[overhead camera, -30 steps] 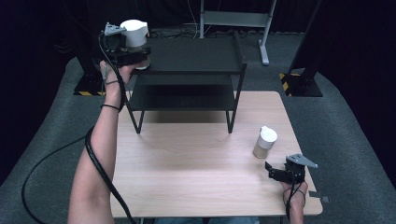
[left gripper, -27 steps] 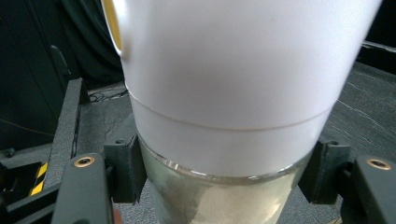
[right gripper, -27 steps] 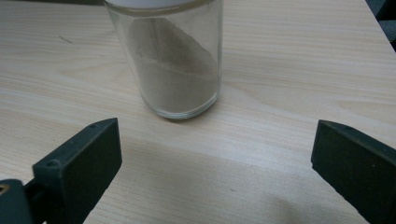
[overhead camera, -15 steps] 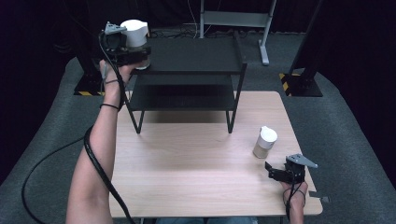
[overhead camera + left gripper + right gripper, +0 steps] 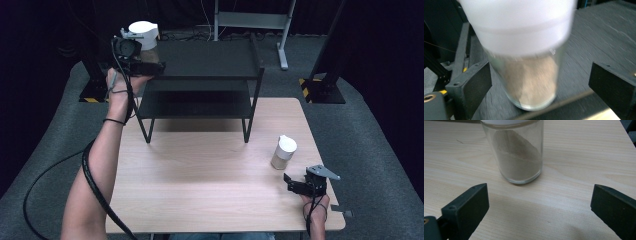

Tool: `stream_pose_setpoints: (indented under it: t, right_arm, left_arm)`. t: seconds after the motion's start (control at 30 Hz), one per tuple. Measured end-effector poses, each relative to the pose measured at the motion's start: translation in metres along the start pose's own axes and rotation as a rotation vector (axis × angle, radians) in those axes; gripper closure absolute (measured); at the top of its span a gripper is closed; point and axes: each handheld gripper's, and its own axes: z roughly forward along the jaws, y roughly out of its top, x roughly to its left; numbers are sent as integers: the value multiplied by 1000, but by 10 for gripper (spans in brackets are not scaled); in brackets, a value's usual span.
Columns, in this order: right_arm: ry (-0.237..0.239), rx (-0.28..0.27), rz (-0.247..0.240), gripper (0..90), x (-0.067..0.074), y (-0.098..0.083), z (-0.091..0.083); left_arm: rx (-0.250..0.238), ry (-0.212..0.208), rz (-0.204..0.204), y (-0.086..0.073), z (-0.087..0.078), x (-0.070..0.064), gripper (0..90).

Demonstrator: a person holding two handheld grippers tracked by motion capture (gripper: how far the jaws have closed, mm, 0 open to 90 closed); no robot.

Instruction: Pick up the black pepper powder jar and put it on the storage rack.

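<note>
High view: the left gripper (image 5: 145, 62) stood at the left front corner of the black shelf's (image 5: 210, 57) top level, its jaws just opened and off the white-capped jar (image 5: 143, 35), which rested upright at that corner, directly ahead of the gripper. The second jar (image 5: 283, 152) stood upright near the right edge of the tabletop (image 5: 200, 185), just beyond the right gripper (image 5: 292, 184), which lay open. Left gripper view: both pads stood apart from the jar (image 5: 524, 62), its long axis vertical between them. Right gripper view: the second jar (image 5: 516, 152) stood straight ahead of the spread jaws, untouched, nearer this hand.
</note>
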Motion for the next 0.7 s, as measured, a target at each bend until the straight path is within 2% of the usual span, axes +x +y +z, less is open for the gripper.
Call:
stream_pose_setpoints:
  t: [0.17, 0.43, 0.57, 0.7]
  right_arm:
    - [0, 1, -2, 11, 0, 0, 0]
    - [-3, 1, -4, 11, 1, 0, 0]
    - [-2, 4, -6, 11, 1, 1, 0]
    - [-4, 2, -4, 11, 1, 0, 0]
  left_arm:
    - [44, -34, 56, -10, -8, -6, 16]
    - [92, -78, 139, -42, -14, -20, 14]
    - [121, -99, 160, -58, -13, -24, 16]
    - [152, -131, 161, -79, -8, -24, 21]
